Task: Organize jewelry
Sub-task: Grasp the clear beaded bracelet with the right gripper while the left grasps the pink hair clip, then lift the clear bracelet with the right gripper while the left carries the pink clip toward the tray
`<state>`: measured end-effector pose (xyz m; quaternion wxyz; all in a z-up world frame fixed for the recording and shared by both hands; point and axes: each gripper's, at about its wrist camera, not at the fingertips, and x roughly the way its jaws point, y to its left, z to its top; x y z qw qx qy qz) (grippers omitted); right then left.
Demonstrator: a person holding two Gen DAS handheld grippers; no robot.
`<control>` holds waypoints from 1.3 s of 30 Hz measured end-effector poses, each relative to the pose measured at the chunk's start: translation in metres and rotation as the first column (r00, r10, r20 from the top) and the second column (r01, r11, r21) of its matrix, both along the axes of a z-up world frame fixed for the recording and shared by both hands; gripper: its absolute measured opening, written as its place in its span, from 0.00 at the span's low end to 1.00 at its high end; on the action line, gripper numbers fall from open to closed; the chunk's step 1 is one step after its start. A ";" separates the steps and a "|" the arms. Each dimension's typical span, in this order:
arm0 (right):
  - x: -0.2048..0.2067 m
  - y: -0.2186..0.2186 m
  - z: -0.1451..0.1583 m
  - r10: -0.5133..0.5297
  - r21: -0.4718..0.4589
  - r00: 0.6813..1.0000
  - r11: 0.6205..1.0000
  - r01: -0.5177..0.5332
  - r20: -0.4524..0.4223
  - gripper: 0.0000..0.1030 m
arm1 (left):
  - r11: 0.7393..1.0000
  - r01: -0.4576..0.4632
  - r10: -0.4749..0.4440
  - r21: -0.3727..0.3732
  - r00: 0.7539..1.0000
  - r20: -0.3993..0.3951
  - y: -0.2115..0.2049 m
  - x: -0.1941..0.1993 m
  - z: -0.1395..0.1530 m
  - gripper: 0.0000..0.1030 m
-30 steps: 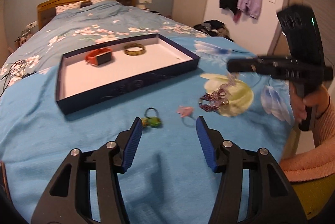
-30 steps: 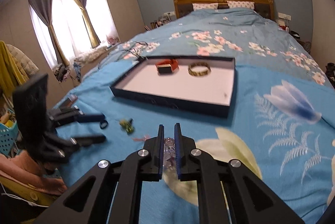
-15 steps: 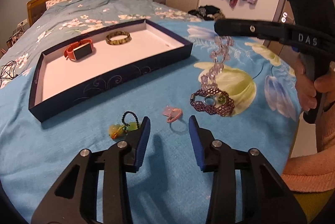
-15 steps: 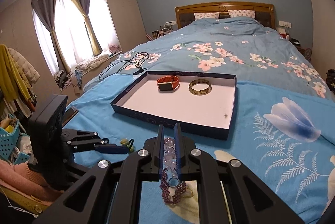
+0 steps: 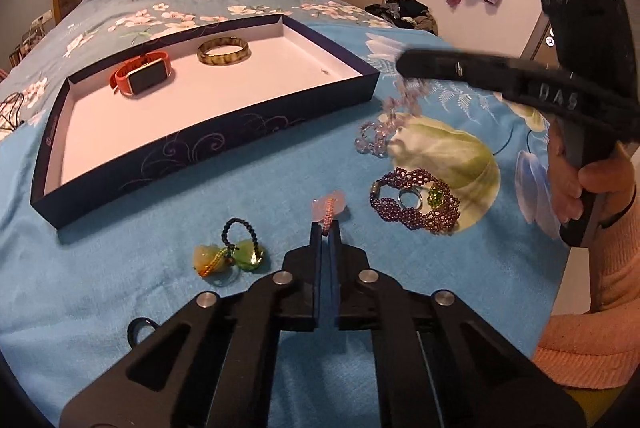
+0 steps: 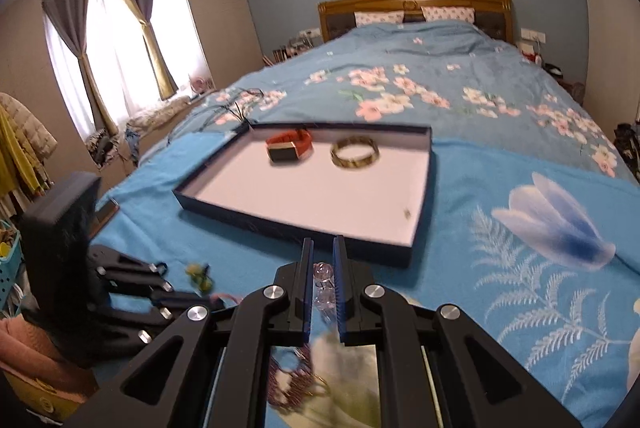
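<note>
My left gripper (image 5: 326, 226) is shut on the near end of a small pink beaded bracelet (image 5: 330, 207) that lies on the blue bedspread. My right gripper (image 6: 322, 268) is shut on a clear lilac crystal bracelet (image 6: 323, 284). In the left wrist view that crystal bracelet (image 5: 382, 132) hangs blurred from the right gripper (image 5: 404, 62), its low end at the bedspread. The dark blue tray (image 5: 200, 148) holds an orange watch (image 5: 142, 76) and a brown bangle (image 5: 224, 52). A purple beaded bracelet (image 5: 416, 202) lies to the right of the left gripper.
A green and yellow charm on a black bead loop (image 5: 232, 252) lies left of my left gripper. A silver ring (image 5: 409, 197) rests on the purple bracelet. A hand in a pink sleeve (image 5: 592, 188) holds the right gripper at the bed's right edge. The tray (image 6: 304, 228) stands just beyond the right gripper.
The left jaws have closed onto the pink bracelet after moving forward to it. The right gripper has carried the crystal bracelet off the purple one, towards the tray.
</note>
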<state>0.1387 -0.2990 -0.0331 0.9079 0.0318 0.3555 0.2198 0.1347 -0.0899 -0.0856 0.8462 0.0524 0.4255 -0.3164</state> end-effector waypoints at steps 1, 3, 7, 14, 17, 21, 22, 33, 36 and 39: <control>-0.001 -0.002 -0.003 -0.005 -0.004 1.000 1.000 0.005 -0.008 0.08 | 1.000 -0.003 0.003 -0.006 1.000 -0.002 0.002 0.001 0.000 0.04; -0.001 -0.008 -0.010 -0.016 -0.009 0.999 1.000 0.016 -0.032 0.08 | 1.000 -0.006 0.006 -0.012 1.000 -0.005 0.003 0.002 0.000 0.04; -0.004 -0.016 -0.020 -0.038 -0.010 0.997 0.999 0.037 -0.069 0.10 | 1.000 -0.006 0.006 -0.021 1.000 -0.016 0.004 0.005 -0.001 0.04; -0.006 -0.023 -0.032 -0.054 -0.025 0.993 0.998 0.052 -0.103 0.38 | 1.000 -0.020 0.019 -0.024 1.000 -0.013 0.004 0.007 -0.001 0.13; -0.003 -0.020 -0.039 -0.051 -0.057 0.990 0.997 0.044 -0.128 0.38 | 1.000 -0.015 0.015 -0.019 1.000 -0.011 0.002 0.007 -0.001 0.15; 0.001 -0.016 -0.042 -0.041 -0.074 0.988 0.997 0.031 -0.147 0.38 | 1.000 -0.007 0.006 -0.015 1.000 -0.009 -0.001 0.008 -0.001 0.15; 0.001 -0.015 -0.043 -0.038 -0.081 0.988 0.996 0.026 -0.152 0.36 | 1.000 -0.002 0.002 -0.013 1.000 -0.011 -0.002 0.008 -0.002 0.15; -0.003 -0.008 -0.041 -0.008 -0.108 0.991 0.994 -0.007 -0.134 0.00 | 0.999 -0.003 0.003 -0.034 1.000 0.001 0.001 0.006 0.001 0.04; -0.005 -0.012 -0.037 -0.023 -0.089 0.992 0.996 0.012 -0.124 0.00 | 0.999 -0.005 0.005 -0.052 1.000 0.009 0.004 0.004 0.005 0.03; -0.002 -0.017 -0.036 -0.017 -0.048 0.990 0.999 0.011 -0.140 0.11 | 0.998 -0.010 0.011 -0.055 1.000 0.011 0.006 0.004 0.006 0.03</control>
